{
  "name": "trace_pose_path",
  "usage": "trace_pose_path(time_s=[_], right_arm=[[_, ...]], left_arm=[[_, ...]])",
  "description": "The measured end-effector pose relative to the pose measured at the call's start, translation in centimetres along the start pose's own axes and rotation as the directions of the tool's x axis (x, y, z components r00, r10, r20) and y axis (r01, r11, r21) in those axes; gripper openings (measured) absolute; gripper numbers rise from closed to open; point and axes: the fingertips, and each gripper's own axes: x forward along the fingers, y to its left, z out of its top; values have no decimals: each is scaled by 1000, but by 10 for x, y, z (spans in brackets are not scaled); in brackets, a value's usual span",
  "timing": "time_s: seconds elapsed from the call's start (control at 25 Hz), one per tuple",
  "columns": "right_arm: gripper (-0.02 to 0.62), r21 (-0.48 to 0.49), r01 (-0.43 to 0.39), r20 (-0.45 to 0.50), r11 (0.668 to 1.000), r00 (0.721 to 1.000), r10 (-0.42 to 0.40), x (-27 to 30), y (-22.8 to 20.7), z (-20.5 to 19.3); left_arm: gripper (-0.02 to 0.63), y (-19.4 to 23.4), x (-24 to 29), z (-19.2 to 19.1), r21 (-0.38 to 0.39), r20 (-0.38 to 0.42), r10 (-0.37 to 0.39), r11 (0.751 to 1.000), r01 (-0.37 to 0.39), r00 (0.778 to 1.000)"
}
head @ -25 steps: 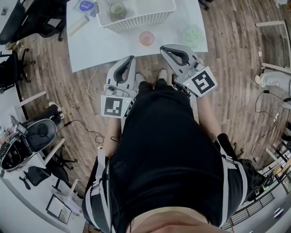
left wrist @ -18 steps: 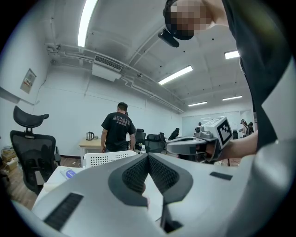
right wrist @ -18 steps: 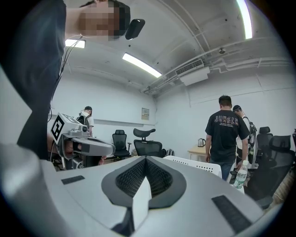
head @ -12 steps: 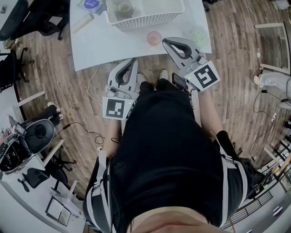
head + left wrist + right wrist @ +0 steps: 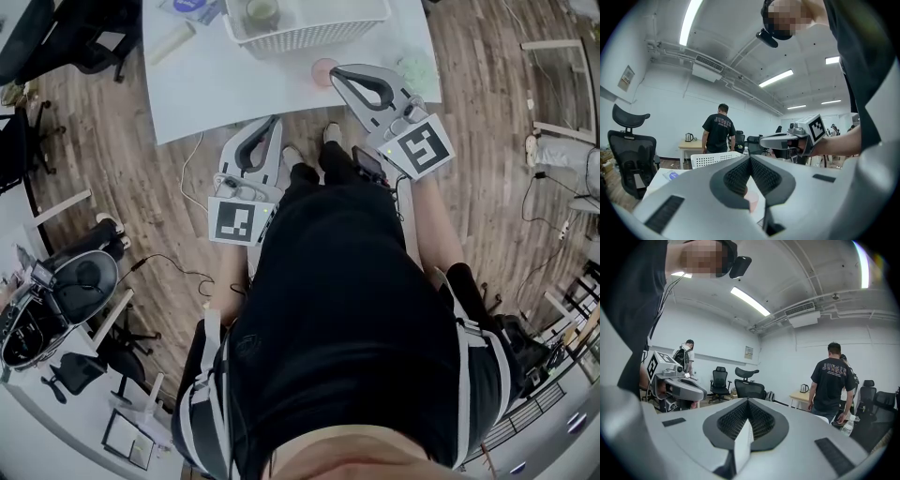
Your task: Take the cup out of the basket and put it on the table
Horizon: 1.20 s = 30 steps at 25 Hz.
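Cup (image 5: 262, 11) sits inside the white basket (image 5: 309, 36) at the top edge of the frame, on the table (image 5: 206, 94). Left hand-held gripper (image 5: 274, 120) at centre, over the floor (image 5: 122, 169) just short of the table edge, jaws pressed together on nothing. Right hand-held gripper (image 5: 336, 73) at upper centre, over the table edge, jaws likewise together and empty, tip just beside a pink dish (image 5: 322, 67).

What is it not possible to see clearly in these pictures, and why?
White perforated basket: head view, far part cut off by the top edge.
Greenish cup inside it: head view, right at that edge, too small for detail.
Pale green object: head view, too small to identify.
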Motion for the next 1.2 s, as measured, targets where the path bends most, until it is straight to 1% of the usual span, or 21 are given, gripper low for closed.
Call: trace_pose_path(time_s=[0.32,0.48,0.64,0.72,0.88,1.04,1.2], right_arm=[[18,-28,-41,3,999,999,41,21,-22,-1],[18,-42,-61,-2,997,998,61,35,-40,-1],[18,-52,-84,-11,995,996,83,49,-60,-5],[18,-59,-96,-21,994,995,95,57,-69,-7],[18,-66,-118,-28,991,993,116,72,-86,-8],[20,-120,-157,-105,980,984,145,83,-100,-25],[20,-125,-188,-122,974,977,173,99,-110,-34]], left_arm=[[18,12,17,5,-14,16,27,1000,-27,999],[19,21,33,9,-12,5,42,999,-41,999],[18,30,50,16,-2,14,52,999,-52,999],[18,36,57,17,-9,2,66,998,-66,998],[18,48,68,20,-11,11,94,996,-94,996],[19,57,77,18,-29,-2,125,992,-125,992],[18,66,86,16,-32,-9,148,988,-148,989]])
